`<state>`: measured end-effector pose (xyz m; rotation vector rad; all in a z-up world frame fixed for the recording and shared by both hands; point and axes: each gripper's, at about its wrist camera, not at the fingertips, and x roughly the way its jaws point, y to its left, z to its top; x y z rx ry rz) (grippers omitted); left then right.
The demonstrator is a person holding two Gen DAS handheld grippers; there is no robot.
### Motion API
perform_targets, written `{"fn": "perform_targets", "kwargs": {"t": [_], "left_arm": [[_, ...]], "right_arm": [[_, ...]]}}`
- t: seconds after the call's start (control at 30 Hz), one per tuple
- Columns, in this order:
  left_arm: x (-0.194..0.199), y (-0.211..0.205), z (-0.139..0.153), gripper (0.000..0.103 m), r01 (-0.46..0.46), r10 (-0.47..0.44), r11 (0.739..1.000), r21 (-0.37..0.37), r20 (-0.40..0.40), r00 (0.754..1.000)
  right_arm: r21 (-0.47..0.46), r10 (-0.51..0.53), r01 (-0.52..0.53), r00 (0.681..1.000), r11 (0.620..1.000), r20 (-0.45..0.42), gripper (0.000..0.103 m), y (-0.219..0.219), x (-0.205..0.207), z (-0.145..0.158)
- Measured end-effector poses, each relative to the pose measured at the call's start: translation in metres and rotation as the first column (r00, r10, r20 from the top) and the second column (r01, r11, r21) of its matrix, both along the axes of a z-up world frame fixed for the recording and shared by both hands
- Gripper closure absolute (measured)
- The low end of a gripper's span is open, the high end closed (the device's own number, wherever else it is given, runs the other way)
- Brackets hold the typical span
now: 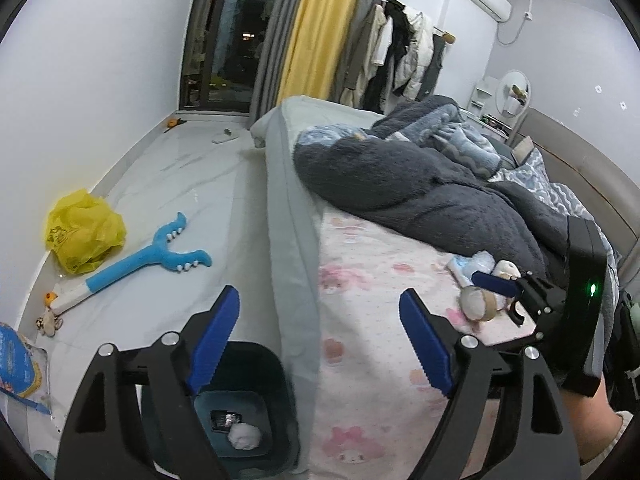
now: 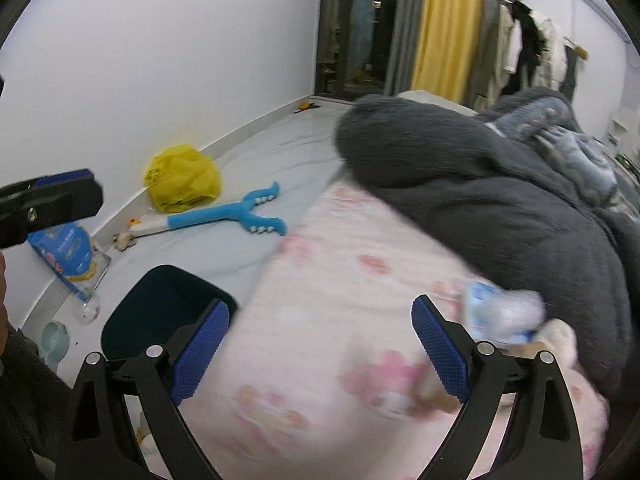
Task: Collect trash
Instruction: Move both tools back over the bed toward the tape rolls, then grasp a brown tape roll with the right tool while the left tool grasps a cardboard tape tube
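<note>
A dark teal trash bin [image 1: 280, 380] stands on the floor against the bed's side. A white crumpled tissue ball [image 1: 244, 436] and a dark wrapper [image 1: 223, 420] lie in it. My left gripper [image 1: 319, 294] is open and empty above the bin and the bed edge. On the pink sheet [image 2: 320, 280] lie a blue-white wrapper [image 2: 500, 314], a brown tape roll [image 1: 478, 304] and a cream scrap [image 1: 506, 268]. My right gripper [image 2: 319, 304] is open above the sheet with nothing between its fingers; the wrapper is just right of its right finger. The right wrist view is blurred.
A dark fluffy blanket [image 1: 420, 184] is piled on the bed behind the trash. On the floor by the wall lie a yellow plastic bag [image 1: 82, 236], a blue plush toy [image 1: 148, 252] and a blue package [image 1: 16, 364]. Clothes hang at the back.
</note>
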<state>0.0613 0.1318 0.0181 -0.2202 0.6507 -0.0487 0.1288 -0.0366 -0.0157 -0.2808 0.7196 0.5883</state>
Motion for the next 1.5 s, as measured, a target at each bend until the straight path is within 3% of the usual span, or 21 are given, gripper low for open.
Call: {"fn": "perform_targets", "kwargs": {"t": [0.3,0.63,0.83,1.0,1.33,1.5], "left_arm": [[0.016,-0.039,-0.011,0.019,0.06,-0.06,0.998,0.018,-0.019,0.998],[0.027,-0.079,-0.024,0.019,0.126,-0.125,0.991,0.035,-0.04,0.991],[0.033,-0.104,-0.033,0.02,0.171,-0.168,0.984,0.048,-0.055,0.984],[0.036,-0.123,-0.042,0.025,0.203,-0.198,0.977,0.069,-0.071,0.978],[0.045,-0.158,-0.054,0.041,0.27,-0.261,0.958,0.098,-0.098,0.96],[0.047,-0.178,-0.057,0.046,0.306,-0.295,0.944,0.125,-0.104,0.95]], "right_arm": [[0.012,-0.097,0.096,0.995,0.995,0.025,0.01,-0.056,0.015,0.009],[0.016,-0.158,0.159,0.987,0.987,-0.02,0.033,-0.092,0.027,0.003],[0.037,-0.181,0.183,0.981,0.982,-0.067,0.041,-0.107,0.036,-0.003],[0.04,-0.186,0.19,0.979,0.981,-0.083,0.046,-0.112,0.041,-0.007],[0.042,-0.184,0.19,0.976,0.981,-0.118,0.074,-0.121,0.049,-0.015],[0.083,-0.185,0.196,0.975,0.977,-0.125,0.078,-0.133,0.048,-0.01]]}}
